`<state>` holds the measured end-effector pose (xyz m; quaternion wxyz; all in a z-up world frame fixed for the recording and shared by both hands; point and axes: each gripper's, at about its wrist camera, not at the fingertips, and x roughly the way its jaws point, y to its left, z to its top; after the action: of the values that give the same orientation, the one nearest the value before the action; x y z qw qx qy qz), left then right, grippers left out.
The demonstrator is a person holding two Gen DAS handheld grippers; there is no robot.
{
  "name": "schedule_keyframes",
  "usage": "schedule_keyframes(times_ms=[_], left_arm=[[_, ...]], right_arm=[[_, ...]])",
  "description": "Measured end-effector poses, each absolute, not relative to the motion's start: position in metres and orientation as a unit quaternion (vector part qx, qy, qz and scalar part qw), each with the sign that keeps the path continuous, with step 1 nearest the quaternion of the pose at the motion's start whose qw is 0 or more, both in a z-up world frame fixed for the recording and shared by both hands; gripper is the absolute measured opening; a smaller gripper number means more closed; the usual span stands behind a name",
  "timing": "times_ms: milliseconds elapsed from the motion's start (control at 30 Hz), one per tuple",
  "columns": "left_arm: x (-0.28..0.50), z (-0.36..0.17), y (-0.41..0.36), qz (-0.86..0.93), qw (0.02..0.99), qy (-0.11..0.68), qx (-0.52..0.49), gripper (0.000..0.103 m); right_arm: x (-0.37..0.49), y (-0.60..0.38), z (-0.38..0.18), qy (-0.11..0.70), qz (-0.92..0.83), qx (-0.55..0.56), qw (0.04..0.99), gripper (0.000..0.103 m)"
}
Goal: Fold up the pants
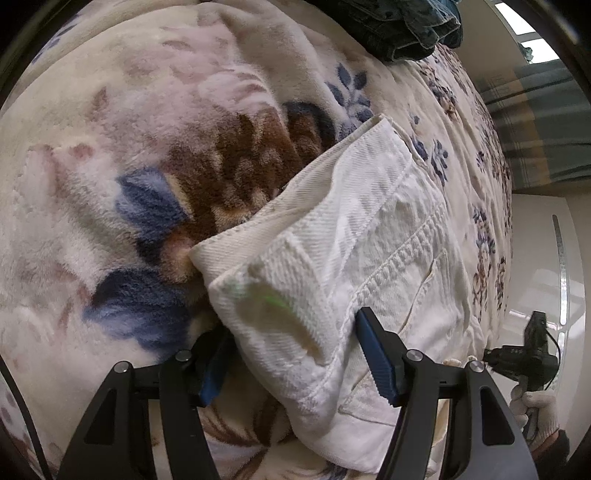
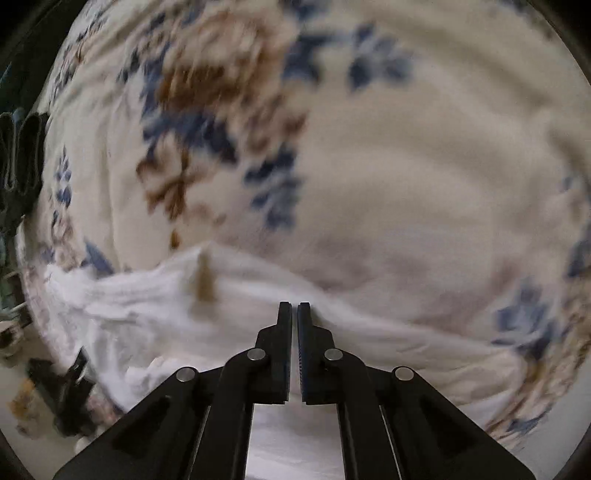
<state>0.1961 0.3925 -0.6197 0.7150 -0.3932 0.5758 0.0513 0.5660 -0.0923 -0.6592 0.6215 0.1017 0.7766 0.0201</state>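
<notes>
left tongs (image 1: 295, 354) straddle the folded white pants (image 1: 354, 236), about half open, pressing at 6 o'clock. right tongs (image 2: 294, 314) are clamped shut on nothing. pants lie bundled on the floral blanket (image 1: 110, 147), so folding's mostly done, maybe a last tidy.

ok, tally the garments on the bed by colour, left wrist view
White: 1, the pants, lying between the left tongs
Dark blue denim: 1, the heap at the far edge of the floral blanket
Total: 2
</notes>
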Motion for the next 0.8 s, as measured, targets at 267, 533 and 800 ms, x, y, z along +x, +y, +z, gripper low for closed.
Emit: schedule_keyframes(times_ms=[267,533,800], left_arm=[[0.198,-0.620,0.391,0.057,0.714,0.575,-0.395,0.062],[0.199,-0.628,0.395,0.048,0.707,0.570,-0.417,0.075],[0.205,-0.631,0.390,0.056,0.703,0.549,-0.448,0.095]], right_arm=[[0.546,-0.036,-0.634,0.789,0.120,-0.037,0.602,0.073],[0.528,-0.058,-0.687,0.789,0.015,0.092,0.607,0.039],[0.495,-0.006,-0.657,0.765,0.002,0.011,0.644,0.092]])
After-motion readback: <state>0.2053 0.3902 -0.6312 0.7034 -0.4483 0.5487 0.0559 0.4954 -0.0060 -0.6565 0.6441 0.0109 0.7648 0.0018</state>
